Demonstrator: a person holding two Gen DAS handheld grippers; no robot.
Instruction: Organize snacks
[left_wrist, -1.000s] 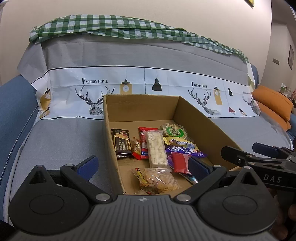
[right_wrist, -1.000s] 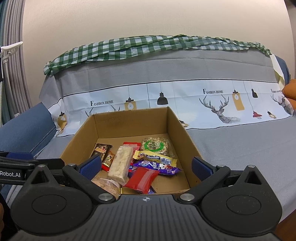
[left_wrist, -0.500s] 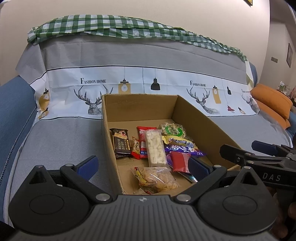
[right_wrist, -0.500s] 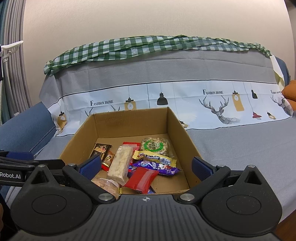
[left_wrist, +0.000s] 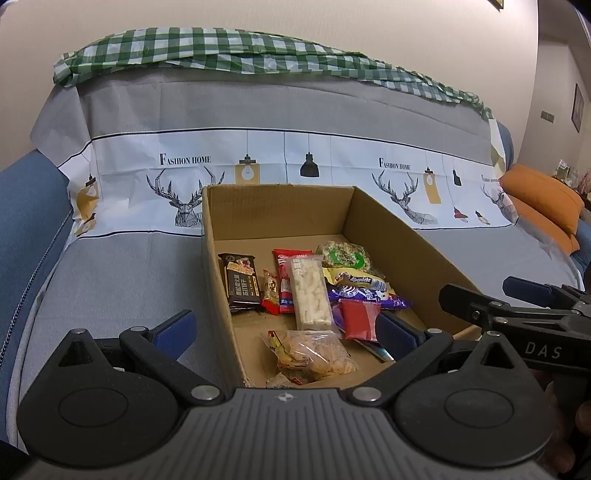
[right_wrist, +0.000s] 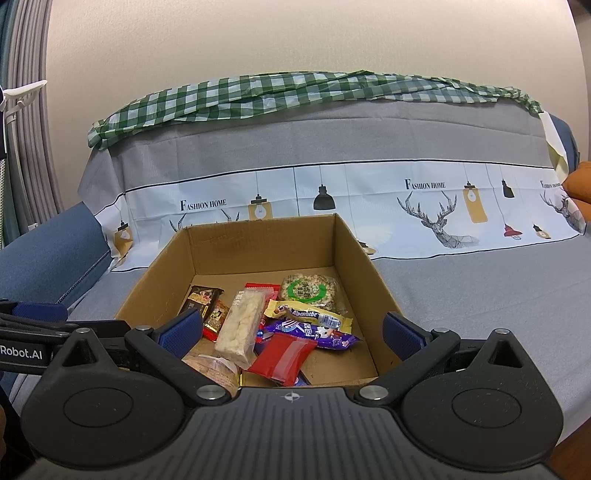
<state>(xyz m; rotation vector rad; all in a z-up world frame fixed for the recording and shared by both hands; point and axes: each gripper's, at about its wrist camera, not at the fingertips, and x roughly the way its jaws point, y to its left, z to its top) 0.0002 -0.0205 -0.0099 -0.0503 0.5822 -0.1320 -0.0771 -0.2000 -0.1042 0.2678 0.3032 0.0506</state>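
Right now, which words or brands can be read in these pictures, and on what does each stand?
"FASHION HOME": sofa cover.
"Alpenliebe": yellow candy wrapper.
"Robot.AI": left gripper.
"DAS": right gripper.
Print on the dark chocolate bar and the other snacks: too small to read.

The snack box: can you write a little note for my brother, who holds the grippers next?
Left gripper: open, empty, hovering at the near left corner of the cardboard box.
Right gripper: open, empty, over the box's near edge.
All visible snacks lie loose inside the box on the sofa: white rice bar, red packet, purple wrapper, dark chocolate bar.
Done: nothing picked up yet.
Left: grab and sort the snacks.
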